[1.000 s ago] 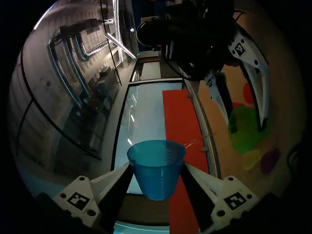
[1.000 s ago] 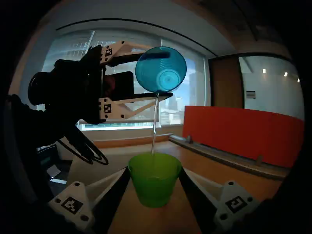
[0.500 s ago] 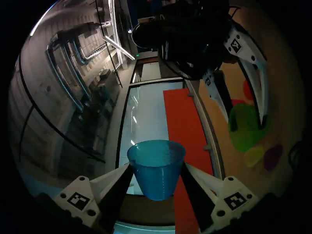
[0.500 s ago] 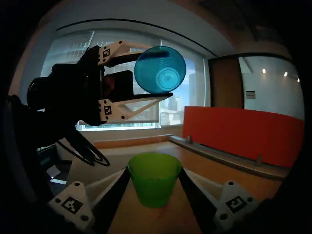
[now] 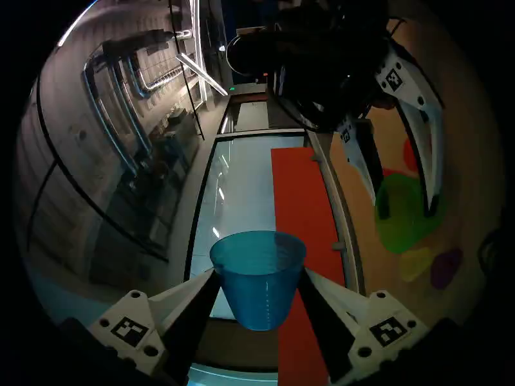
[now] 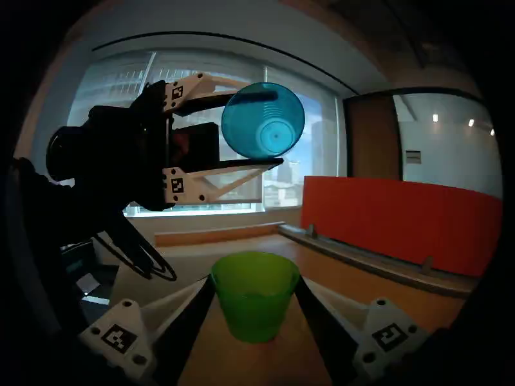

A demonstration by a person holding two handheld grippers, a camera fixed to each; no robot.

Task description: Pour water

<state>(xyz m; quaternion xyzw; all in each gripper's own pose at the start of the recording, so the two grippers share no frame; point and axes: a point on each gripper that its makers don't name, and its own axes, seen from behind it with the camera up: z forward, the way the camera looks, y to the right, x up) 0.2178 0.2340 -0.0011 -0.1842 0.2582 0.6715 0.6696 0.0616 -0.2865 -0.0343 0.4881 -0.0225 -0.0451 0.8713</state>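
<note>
**Two cups, one drip risk**

At the left of the right gripper view your left gripper clamps the blue cup, tipped on its side with its mouth open towards the camera, above the green cup. Your right gripper grips that green cup upright over the wooden table. No stream shows between them. Any water left inside could dribble off the blue rim and miss if you drift sideways; tilt or squeeze the green cup and you may slop onto the table.

It's an office (city windows, red partition).
</note>
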